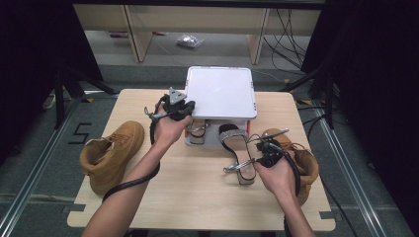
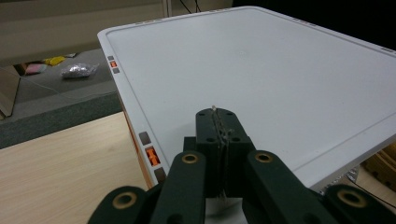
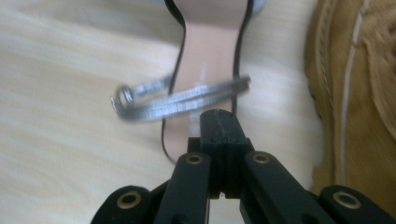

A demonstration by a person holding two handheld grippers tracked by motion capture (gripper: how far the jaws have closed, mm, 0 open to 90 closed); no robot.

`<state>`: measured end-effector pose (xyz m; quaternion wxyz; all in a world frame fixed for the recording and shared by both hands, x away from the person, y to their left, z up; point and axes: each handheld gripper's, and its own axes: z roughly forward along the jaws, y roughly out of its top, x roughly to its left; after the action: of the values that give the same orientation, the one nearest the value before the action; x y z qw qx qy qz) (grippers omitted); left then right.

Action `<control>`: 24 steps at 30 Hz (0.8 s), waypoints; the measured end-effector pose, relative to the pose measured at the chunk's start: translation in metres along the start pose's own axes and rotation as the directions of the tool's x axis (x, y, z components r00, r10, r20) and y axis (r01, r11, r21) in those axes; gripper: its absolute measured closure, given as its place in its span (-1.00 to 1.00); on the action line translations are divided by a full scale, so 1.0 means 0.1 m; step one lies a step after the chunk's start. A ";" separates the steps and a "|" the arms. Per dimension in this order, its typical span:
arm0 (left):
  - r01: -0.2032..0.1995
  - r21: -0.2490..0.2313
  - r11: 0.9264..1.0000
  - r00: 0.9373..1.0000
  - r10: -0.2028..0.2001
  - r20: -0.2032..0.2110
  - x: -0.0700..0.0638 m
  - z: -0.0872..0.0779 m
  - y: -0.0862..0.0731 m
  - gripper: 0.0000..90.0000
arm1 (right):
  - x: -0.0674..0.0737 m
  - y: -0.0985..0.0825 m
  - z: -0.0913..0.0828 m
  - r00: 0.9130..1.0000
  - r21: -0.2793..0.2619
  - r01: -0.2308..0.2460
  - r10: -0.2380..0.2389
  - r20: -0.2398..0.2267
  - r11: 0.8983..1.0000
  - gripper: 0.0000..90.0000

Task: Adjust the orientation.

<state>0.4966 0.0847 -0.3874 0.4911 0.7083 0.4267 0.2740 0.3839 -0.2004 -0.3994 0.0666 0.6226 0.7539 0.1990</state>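
A white lidded box [image 1: 221, 92] is seen at the far middle of the desk [image 1: 197, 197], raised on a grey stand. The left gripper [image 1: 174, 106] is held at the box's near left corner. In the left gripper view its jaws are pressed together with a thin glittery strap [image 2: 218, 128] pinched between them, above the white lid [image 2: 261, 79].

One silver-strapped sandal [image 1: 197, 131] is lodged under the box. The second sandal [image 1: 238, 150] lies on the desk just in front of the stand, heel toward the person.

The right gripper [image 1: 267, 154] is held just right of this sandal's heel. In the right gripper view its jaws are closed together with nothing visibly between them, just behind the ankle strap [image 3: 182, 100]; contact cannot be told.

A tan boot [image 1: 109, 153] lies at the left edge of the desk, another [image 1: 301, 158] at the right.
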 end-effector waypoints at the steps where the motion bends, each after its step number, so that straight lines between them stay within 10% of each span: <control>1: 0.001 0.000 1.000 1.000 -0.001 0.001 0.00 0.00 0.00 0.95 | -0.03 -0.03 -0.02 1.000 0.008 0.022 -0.022 0.002 1.000 1.00; 24: -0.002 0.002 1.000 1.000 0.002 0.004 0.00 0.00 0.00 0.96 | 0.04 -0.50 0.30 0.998 0.071 0.059 -0.060 0.014 0.996 1.00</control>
<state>0.4970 0.0846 -0.3872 0.4909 0.7098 0.4253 0.2725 0.3484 -0.1972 -0.4454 0.0565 0.6034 0.7781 0.1652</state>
